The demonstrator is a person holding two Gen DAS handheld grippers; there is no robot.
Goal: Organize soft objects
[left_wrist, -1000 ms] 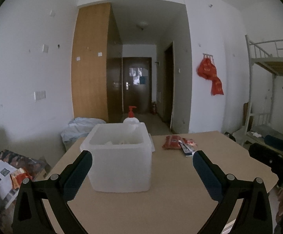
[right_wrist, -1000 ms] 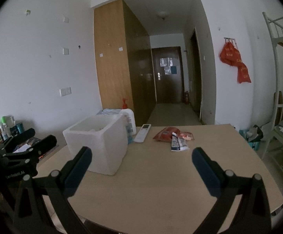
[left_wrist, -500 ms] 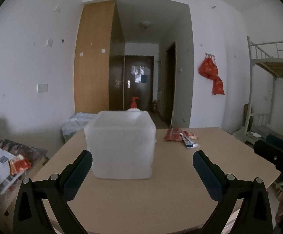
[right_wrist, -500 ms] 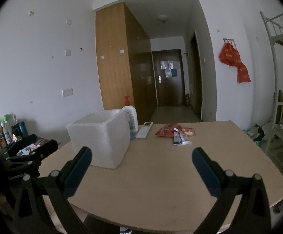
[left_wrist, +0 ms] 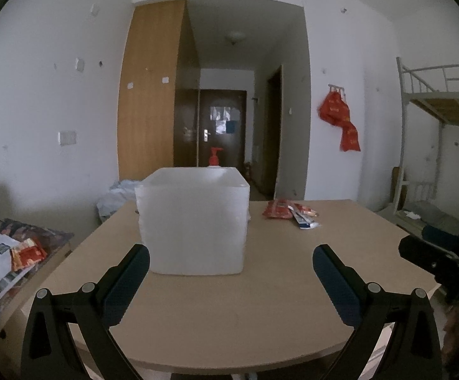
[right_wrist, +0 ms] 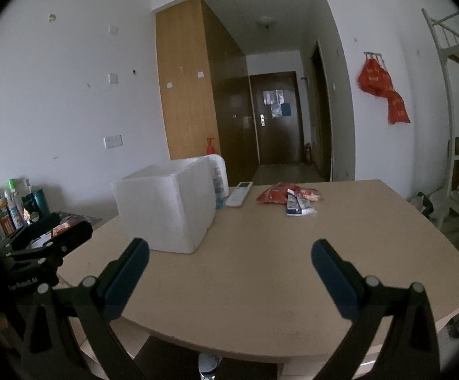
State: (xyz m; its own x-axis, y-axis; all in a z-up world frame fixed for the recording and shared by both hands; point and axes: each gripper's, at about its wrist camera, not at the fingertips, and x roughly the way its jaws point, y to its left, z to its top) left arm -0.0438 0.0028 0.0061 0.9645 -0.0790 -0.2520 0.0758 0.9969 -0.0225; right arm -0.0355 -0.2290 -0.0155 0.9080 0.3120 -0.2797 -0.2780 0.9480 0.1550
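Both grippers have dropped lower toward the table (left_wrist: 261, 300), the left gripper (left_wrist: 231, 272) and right gripper (right_wrist: 230, 269) spread wide and empty, the white foam box (left_wrist: 194, 221) just ahead of the left one, the snack packets (right_wrist: 288, 196) farther beyond.

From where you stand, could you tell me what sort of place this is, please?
Most likely a dormitory room: a metal bunk bed stands on the right, a wooden wardrobe lines the entrance passage to a dark door, and a plain table carries snack packets.
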